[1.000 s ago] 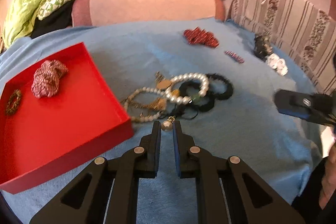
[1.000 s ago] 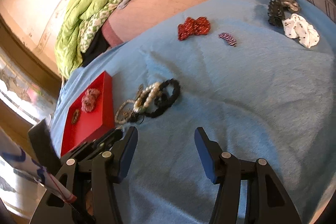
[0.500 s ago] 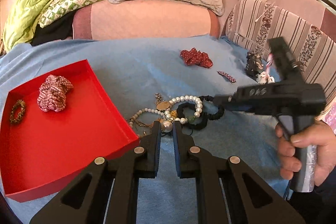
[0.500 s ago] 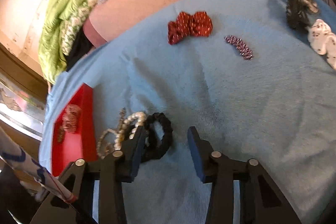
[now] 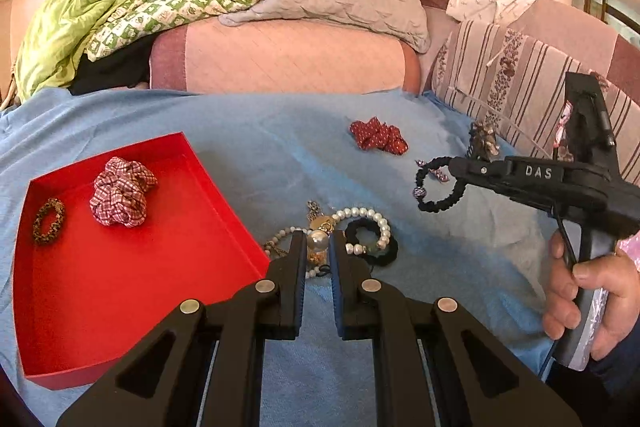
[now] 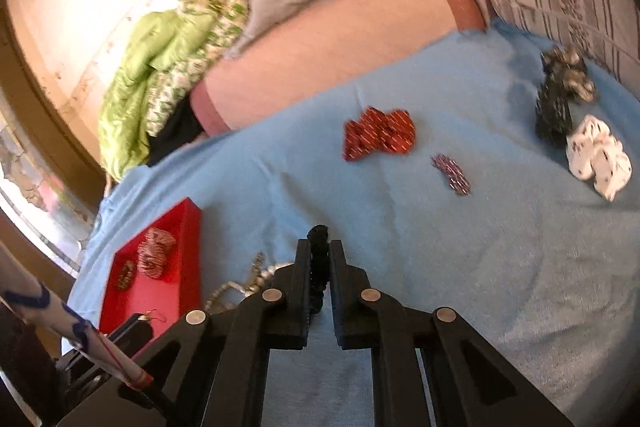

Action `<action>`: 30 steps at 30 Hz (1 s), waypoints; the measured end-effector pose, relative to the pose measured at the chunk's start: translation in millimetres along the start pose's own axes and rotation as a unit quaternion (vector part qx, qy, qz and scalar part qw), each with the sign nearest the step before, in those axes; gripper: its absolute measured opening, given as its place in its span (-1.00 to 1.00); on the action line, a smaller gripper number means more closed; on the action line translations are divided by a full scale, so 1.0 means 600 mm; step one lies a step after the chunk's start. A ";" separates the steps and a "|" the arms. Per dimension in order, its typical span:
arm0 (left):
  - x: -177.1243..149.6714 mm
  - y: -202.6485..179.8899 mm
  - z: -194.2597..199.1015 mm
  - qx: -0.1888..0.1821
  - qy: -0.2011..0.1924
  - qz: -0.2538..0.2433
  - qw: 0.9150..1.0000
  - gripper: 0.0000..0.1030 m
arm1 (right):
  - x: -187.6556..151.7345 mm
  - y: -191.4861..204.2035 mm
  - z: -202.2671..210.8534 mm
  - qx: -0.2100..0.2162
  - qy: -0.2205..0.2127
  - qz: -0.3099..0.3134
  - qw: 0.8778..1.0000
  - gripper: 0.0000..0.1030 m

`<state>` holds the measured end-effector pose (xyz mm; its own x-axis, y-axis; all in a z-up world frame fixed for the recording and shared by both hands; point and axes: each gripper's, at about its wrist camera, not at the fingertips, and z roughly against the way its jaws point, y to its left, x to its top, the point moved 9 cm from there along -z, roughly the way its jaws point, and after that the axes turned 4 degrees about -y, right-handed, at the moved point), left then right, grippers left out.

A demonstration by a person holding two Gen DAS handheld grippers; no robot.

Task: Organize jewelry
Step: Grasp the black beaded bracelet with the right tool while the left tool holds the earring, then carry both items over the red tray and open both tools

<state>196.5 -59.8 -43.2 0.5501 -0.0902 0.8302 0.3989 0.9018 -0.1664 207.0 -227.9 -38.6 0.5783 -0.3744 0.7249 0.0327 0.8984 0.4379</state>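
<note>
The left gripper [image 5: 318,241] is clamped on a round pearl-and-gold earring [image 5: 317,240], just above the tangled bead pile [image 5: 352,227] — the shallow red cardboard tray [image 5: 224,187] sits to its left. The right gripper [image 6: 319,259] pinches a black braided elastic bracelet [image 6: 319,267], lifted off the blue cloth [image 6: 460,247].

Fabric scrunchies: four — plaid [image 5: 122,191], red [image 5: 378,135], white [image 6: 598,157], dark patterned [image 6: 558,95]. Red tray [image 5: 224,183]: one. Black bead bracelet [image 5: 438,185]: one.

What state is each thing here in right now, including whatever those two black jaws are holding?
Left gripper: shut on pearl earring.
Right gripper: shut on black bracelet, lifted.
Red tray: open, holding plaid scrunchie, leopard hair tie.
Pearl bracelet: lying tangled.
</note>
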 end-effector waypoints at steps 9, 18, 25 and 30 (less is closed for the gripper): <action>0.030 0.067 0.022 0.041 -0.025 0.034 0.998 -0.79 | -0.025 0.085 -0.011 0.069 0.019 0.041 0.997 -0.81; 0.040 0.165 0.058 0.089 -0.034 0.063 0.993 -0.79 | -0.048 0.207 -0.024 0.137 0.034 0.062 0.988 -0.81; 0.041 0.233 0.078 0.117 -0.034 0.089 0.989 -0.79 | -0.061 0.305 -0.075 0.153 0.054 0.092 0.983 -0.81; 0.039 0.272 0.065 0.131 -0.020 0.104 0.986 -0.79 | -0.058 0.350 -0.141 0.143 0.064 0.100 0.983 -0.81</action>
<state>245.9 101.9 -30.0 0.5683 0.1199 0.8140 0.0745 0.9778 -0.1961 262.6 -6.9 -17.0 0.6482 -0.1486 0.7468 -0.3118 0.8430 0.4384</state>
